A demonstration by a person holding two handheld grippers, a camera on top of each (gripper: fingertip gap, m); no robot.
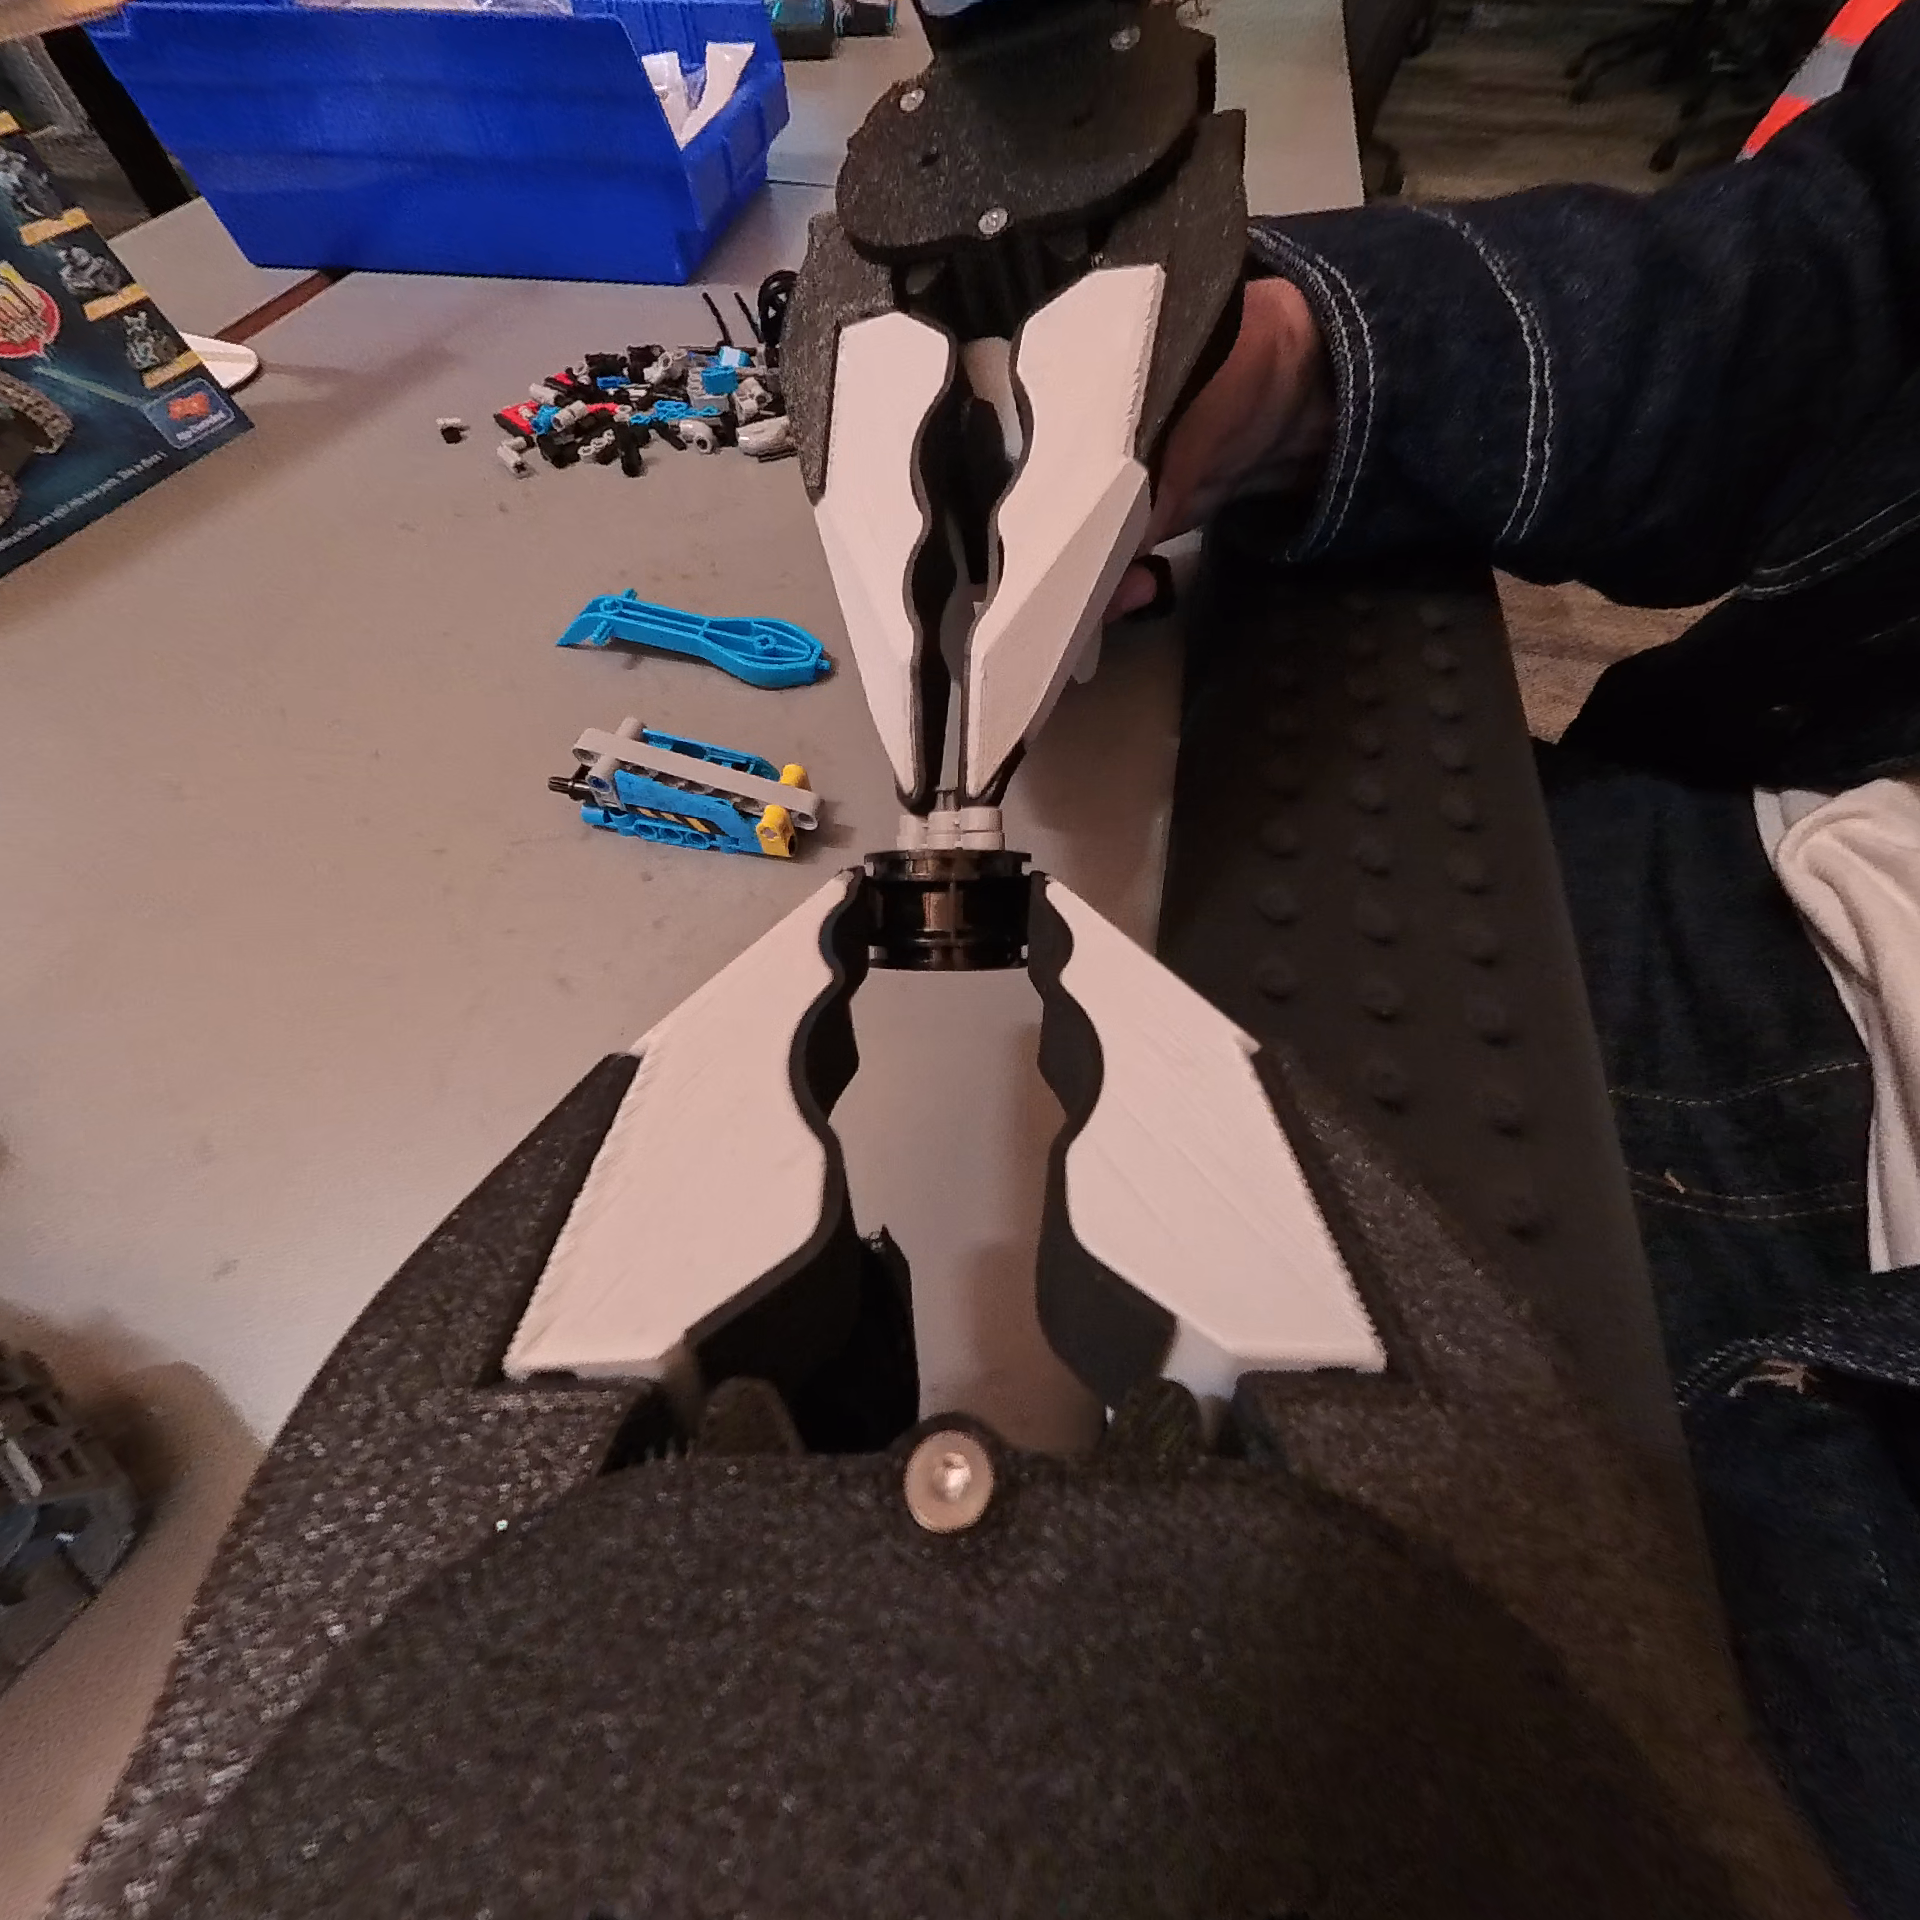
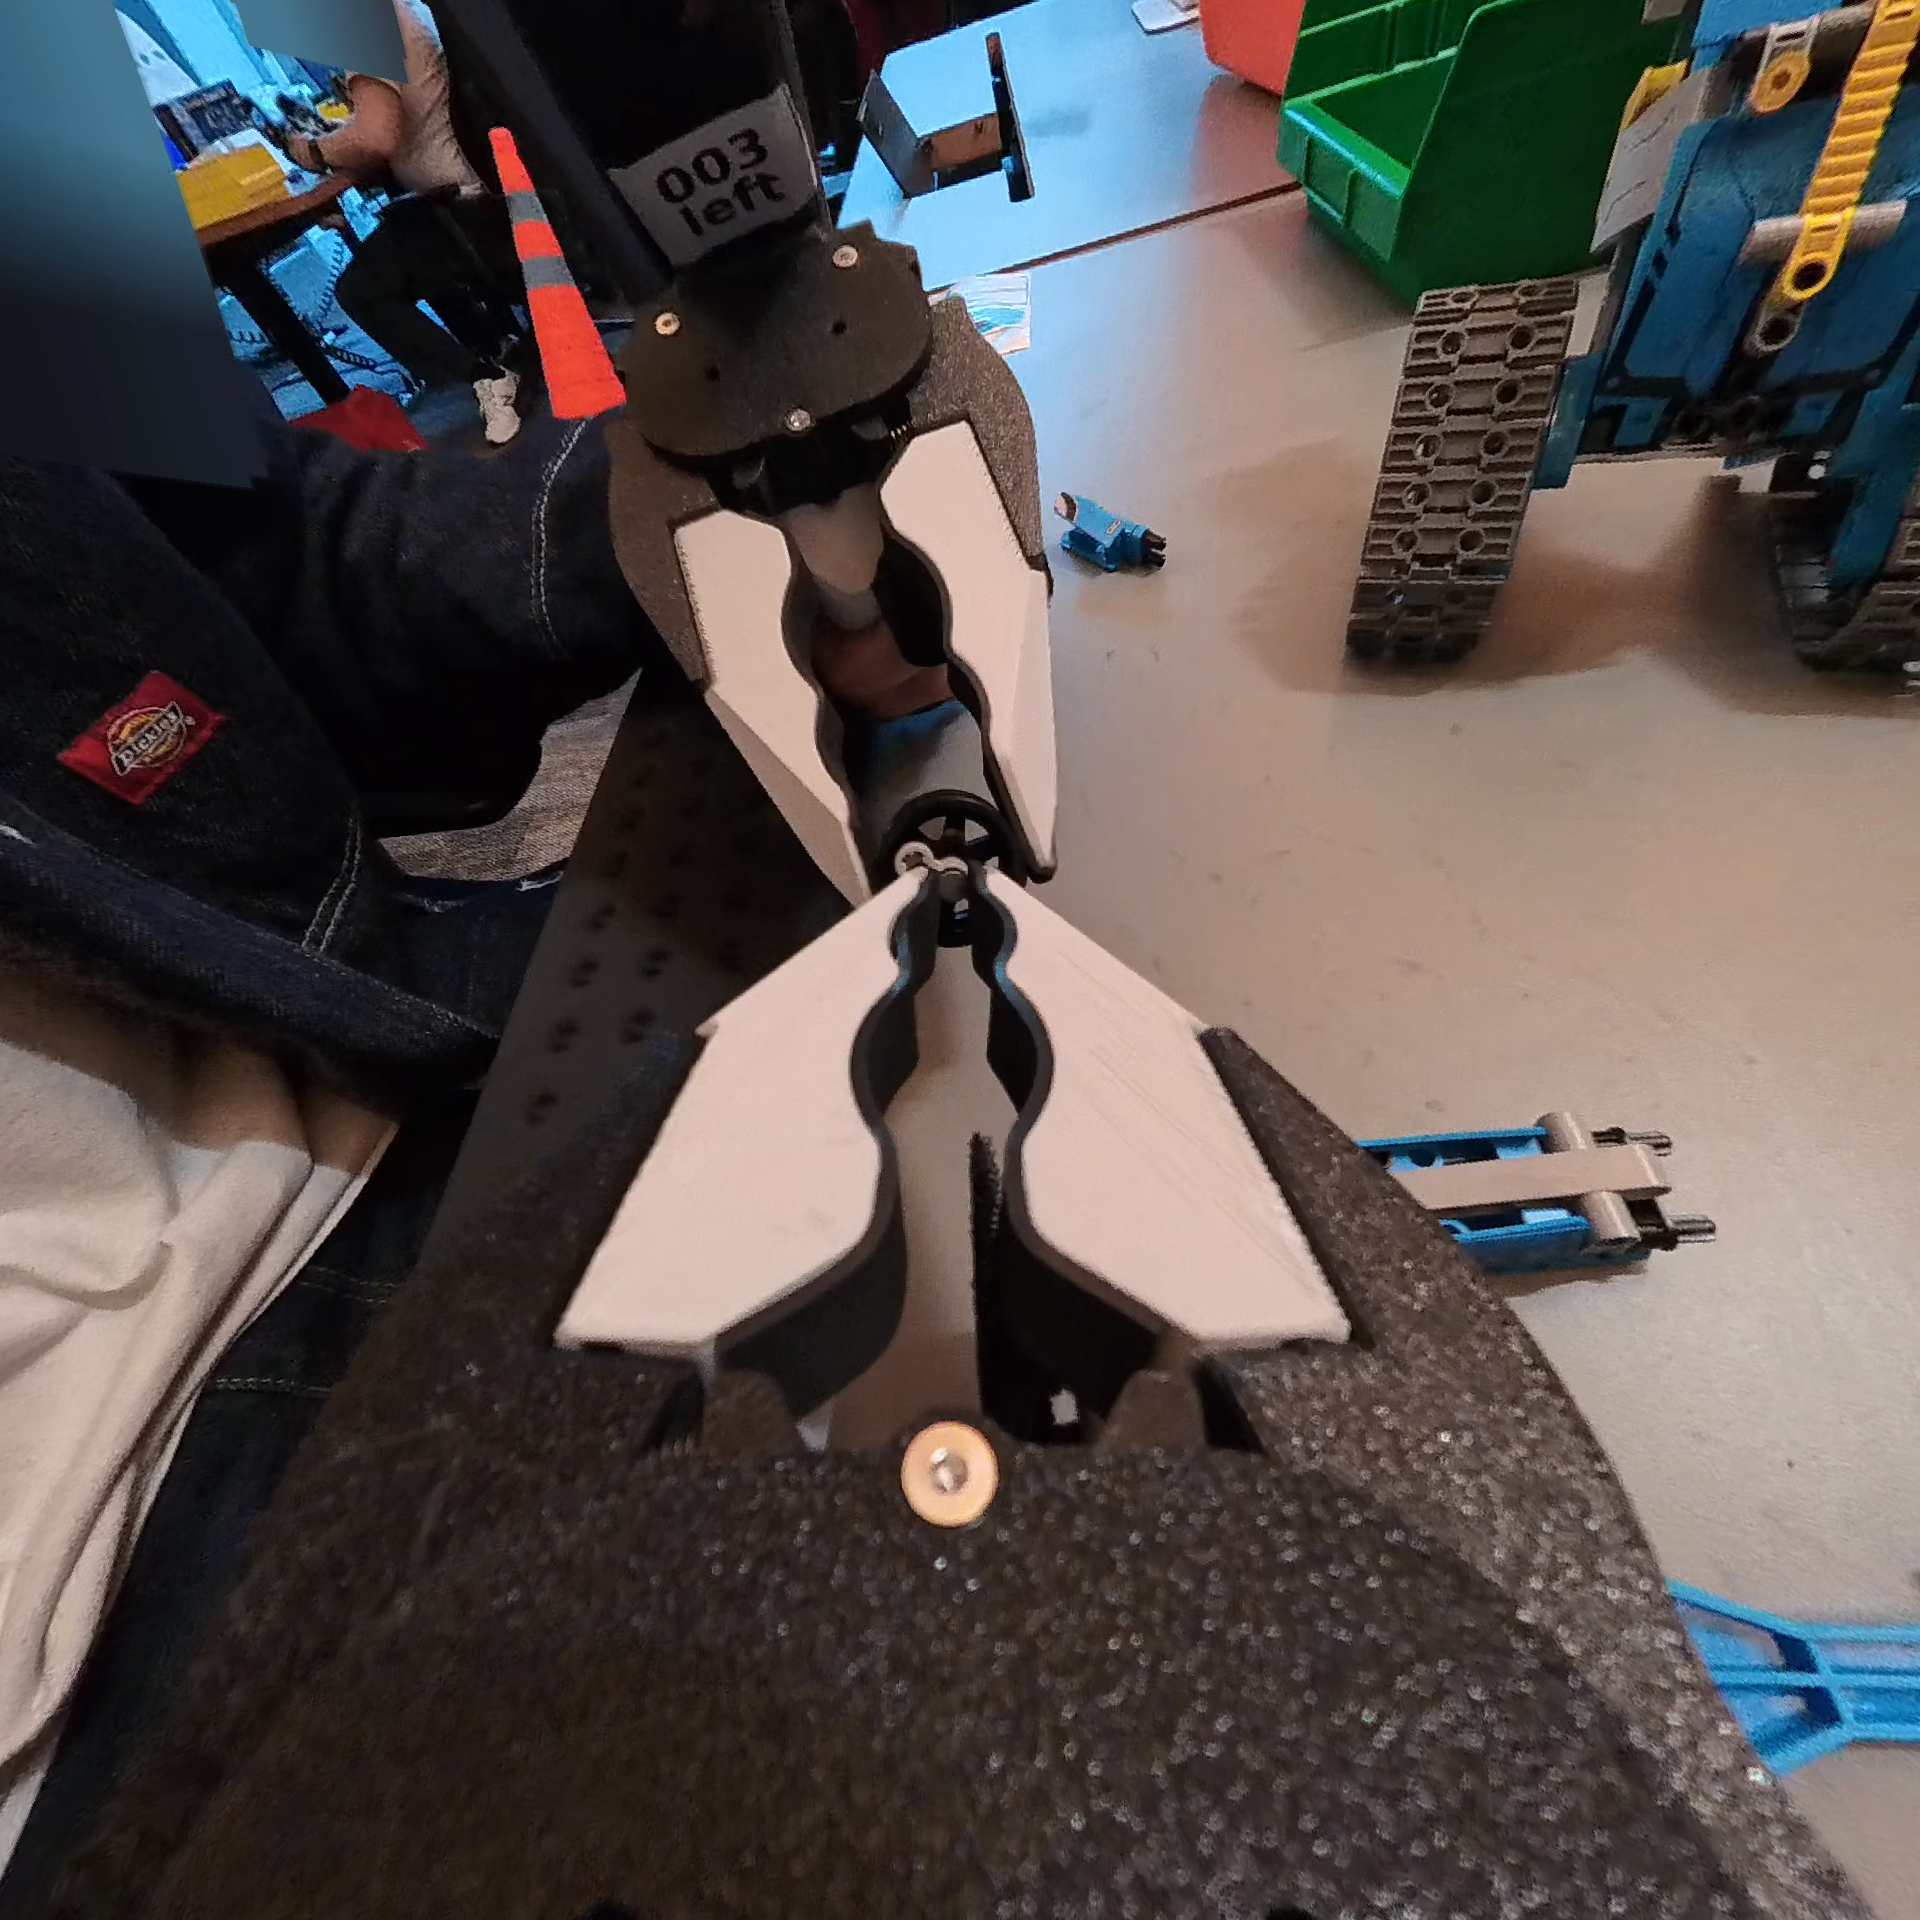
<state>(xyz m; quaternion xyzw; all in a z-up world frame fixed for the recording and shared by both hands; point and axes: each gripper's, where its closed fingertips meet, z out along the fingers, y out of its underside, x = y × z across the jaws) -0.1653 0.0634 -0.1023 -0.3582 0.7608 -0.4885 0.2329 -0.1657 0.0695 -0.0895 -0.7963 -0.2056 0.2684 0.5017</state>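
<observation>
I am pinching a small black wheel hub [image 1: 948, 914] between the tips of my left gripper [image 1: 948, 920], jaws closed on its sides, holding it in the air above the near edge of the grey table [image 1: 312, 935]. It is glossy, short and spool-shaped, with flanged rims and spokes that show from the other side. Tip to tip against it, my right gripper [image 2: 948, 883] is clamping a thin grey axle piece with a pale grey connector [image 1: 951, 829] at its end (its jaws are almost together), and that connector is touching the hub's face, so I judge I am mating the two parts, which calls for keeping them in line. Beyond, on the table, a blue and grey beam assembly [image 1: 686, 795], a blue curved panel [image 1: 696, 649] and a heap of small loose parts [image 1: 634, 416] are lying, with a blue bin [image 1: 436, 156] behind and a blue tracked model [image 2: 1662, 416] opposite.
</observation>
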